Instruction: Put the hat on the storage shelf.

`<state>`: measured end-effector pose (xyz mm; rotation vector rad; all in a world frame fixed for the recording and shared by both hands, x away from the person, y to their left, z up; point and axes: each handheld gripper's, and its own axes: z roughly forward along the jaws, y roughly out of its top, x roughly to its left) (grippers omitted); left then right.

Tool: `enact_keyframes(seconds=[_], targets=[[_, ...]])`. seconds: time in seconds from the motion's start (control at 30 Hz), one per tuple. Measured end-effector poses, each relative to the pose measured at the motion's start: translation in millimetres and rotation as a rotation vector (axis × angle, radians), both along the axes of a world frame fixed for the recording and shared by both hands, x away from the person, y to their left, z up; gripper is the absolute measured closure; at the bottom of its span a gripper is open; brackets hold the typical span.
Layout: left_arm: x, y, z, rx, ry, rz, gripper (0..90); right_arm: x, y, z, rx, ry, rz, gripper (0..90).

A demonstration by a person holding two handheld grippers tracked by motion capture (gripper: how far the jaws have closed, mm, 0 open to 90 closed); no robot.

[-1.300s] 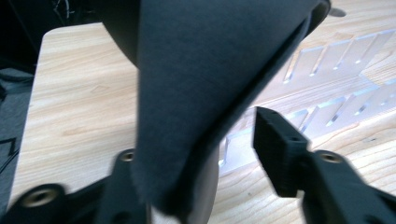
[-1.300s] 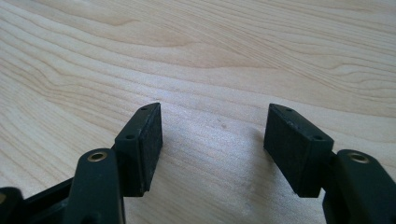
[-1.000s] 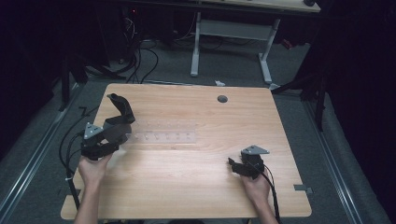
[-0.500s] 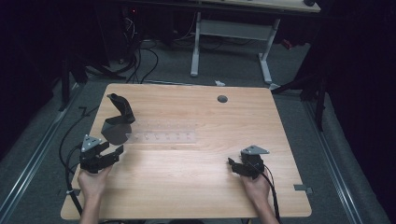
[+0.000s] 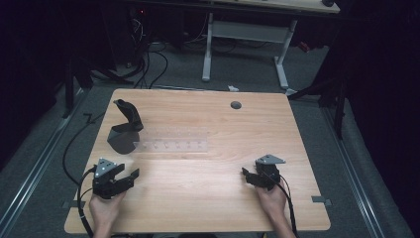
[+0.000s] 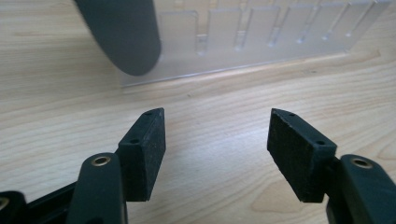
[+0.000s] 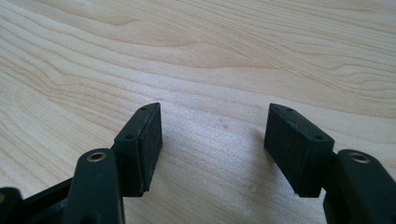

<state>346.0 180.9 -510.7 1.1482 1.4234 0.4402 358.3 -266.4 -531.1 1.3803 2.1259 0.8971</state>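
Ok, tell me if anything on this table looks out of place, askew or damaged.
Nothing looks spilled or broken. One oddity: the dark scoop-like object rests its rounded edge on the left end of the clear plastic rack, overlapping it. Both claws, left and right, are open and hold nothing on the wooden table.

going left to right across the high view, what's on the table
left hand-held gripper → dark grey scoop-like object → clear plastic rack → round hole in the tabletop → right hand-held gripper
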Motion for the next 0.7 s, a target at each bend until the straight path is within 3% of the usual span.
enact_keyframes(seconds=[0.13, 0.4, 0.6, 0.7], targets=[[-0.2, -14.0, -5.8, -0.011, 0.013, -0.039, 37.7, 0.0, 0.0, 0.0, 0.000, 0.000, 0.000, 37.2], [5.9, -50.7, -21.3, 0.063, 0.029, -0.127, 36.6, 0.0, 0.0, 0.0, 0.000, -0.001, 0.000, 37.2], [10.8, -67.2, -28.9, 0.119, 0.016, -0.142, 35.9, 0.0, 0.0, 0.0, 0.001, 0.000, 0.000, 37.2], [14.3, -71.8, -34.6, 0.145, 0.041, -0.139, 35.3, -0.1, 0.0, 0.0, -0.001, 0.000, 0.003, 36.9]])
